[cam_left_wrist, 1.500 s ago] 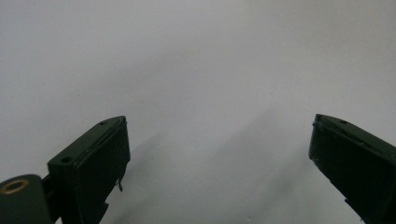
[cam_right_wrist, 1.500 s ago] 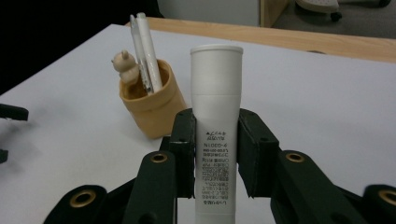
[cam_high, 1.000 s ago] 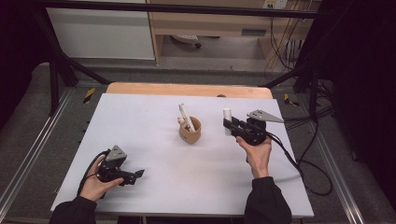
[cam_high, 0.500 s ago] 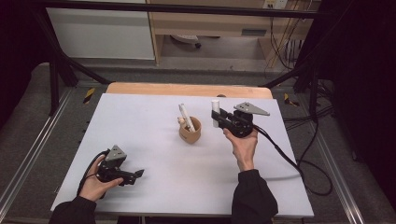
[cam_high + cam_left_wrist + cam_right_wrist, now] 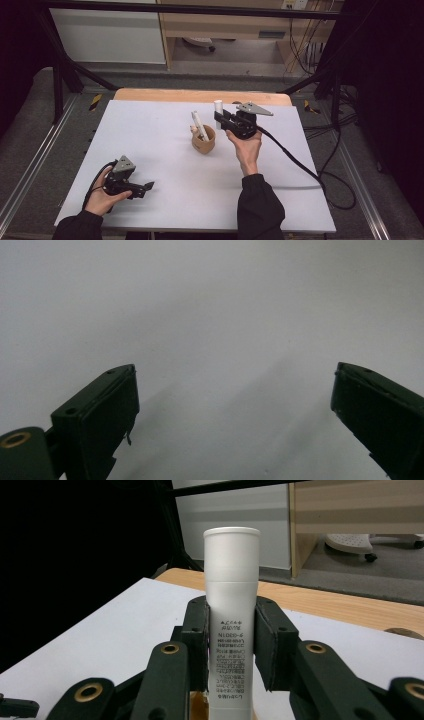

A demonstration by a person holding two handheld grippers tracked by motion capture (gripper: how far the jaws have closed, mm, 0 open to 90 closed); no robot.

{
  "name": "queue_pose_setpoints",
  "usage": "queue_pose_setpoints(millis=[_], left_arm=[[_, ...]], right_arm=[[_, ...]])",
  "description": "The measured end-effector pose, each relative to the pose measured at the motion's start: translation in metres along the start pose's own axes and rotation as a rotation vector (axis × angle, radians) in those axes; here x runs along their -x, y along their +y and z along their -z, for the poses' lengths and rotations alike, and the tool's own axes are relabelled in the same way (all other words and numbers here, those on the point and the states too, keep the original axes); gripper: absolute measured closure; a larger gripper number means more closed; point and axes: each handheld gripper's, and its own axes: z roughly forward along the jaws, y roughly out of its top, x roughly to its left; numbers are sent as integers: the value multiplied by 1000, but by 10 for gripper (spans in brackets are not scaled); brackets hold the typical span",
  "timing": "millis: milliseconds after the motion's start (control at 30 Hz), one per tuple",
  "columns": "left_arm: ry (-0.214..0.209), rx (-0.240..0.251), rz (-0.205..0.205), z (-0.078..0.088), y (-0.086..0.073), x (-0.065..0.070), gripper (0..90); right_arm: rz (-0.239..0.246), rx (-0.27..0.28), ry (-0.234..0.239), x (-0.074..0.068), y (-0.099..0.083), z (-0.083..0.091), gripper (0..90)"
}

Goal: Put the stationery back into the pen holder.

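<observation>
My right gripper (image 5: 223, 121) is shut on a white tube (image 5: 218, 107), which stands upright with its cap on top, just right of a small wooden cup (image 5: 204, 141). Another white tube (image 5: 199, 125) leans inside that cup. In the right gripper view the pads press both sides of the held tube (image 5: 231, 605), printed text faces me, and the cup's brown rim (image 5: 197, 704) shows under it. My left gripper (image 5: 145, 187) rests on the white table (image 5: 150, 135) at the near left, held by a hand. In the left gripper view its jaws stand wide apart over bare table, with nothing between them.
A wooden board (image 5: 165, 95) runs along the table's far edge. The right gripper's black cable (image 5: 300, 167) trails over the table's right side to the floor. Black frame bars and a cabinet (image 5: 110, 35) stand behind the table.
My right gripper has carried the white tube leftwards, from the table's right side to beside the cup. The left gripper has stayed put.
</observation>
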Motion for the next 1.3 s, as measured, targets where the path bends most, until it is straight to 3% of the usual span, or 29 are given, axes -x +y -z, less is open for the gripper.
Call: queue_pose_setpoints(millis=[433, 1300], left_arm=[[-2, 1, -1, 0, 0, 0, 52], [-5, 1, 0, 0, 0, 0, 52]], right_arm=[[-22, -21, 15, -2, -16, -31, 698], [15, -105, 30, -6, -53, -61, 697]])
